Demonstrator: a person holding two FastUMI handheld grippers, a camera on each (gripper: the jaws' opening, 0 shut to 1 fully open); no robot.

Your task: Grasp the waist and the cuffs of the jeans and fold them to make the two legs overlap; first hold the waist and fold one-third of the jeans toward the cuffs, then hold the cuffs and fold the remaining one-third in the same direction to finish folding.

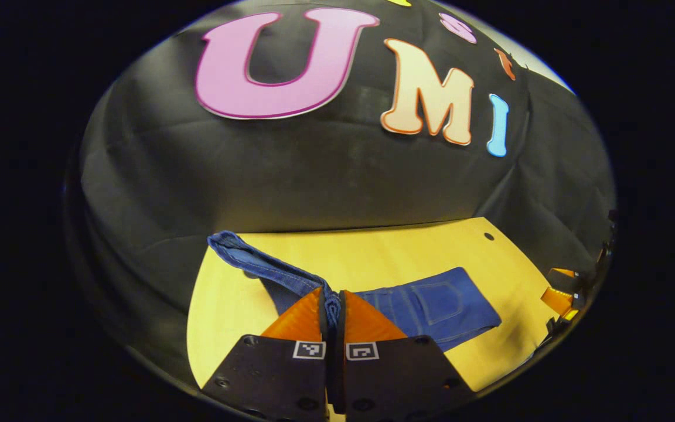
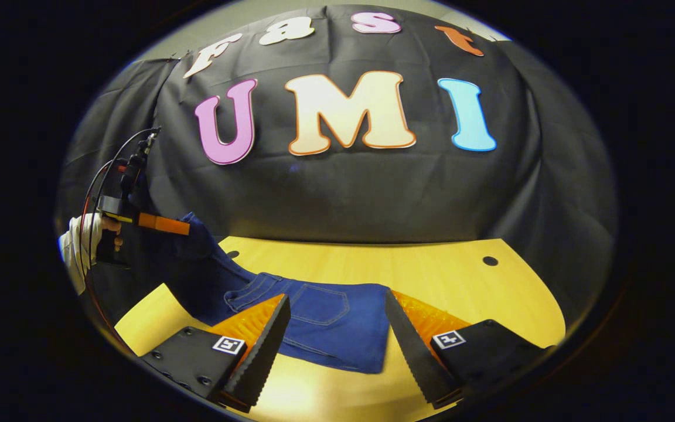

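Blue jeans (image 1: pixel 431 308) lie on the yellow table (image 1: pixel 384 252), back pockets up, the waist end toward the right. My left gripper (image 1: pixel 332 308) is shut on the cuff end, which is lifted off the table, with a strip of denim (image 1: pixel 255 258) trailing away to the upper left. In the right gripper view the jeans (image 2: pixel 326 322) lie flat ahead, and my right gripper (image 2: pixel 337 328) stands open above their waist end, with nothing between the fingers. The left gripper (image 2: pixel 164 224) appears far left, raised, with the dark denim hanging from it.
A person's hand (image 2: pixel 88 240) in a white sleeve holds the left gripper with its cables. The right gripper (image 1: pixel 560 296) appears at the table's right edge. The table has a small round hole (image 2: pixel 490 261) near its far right corner. Black cloth wall stands behind the table.
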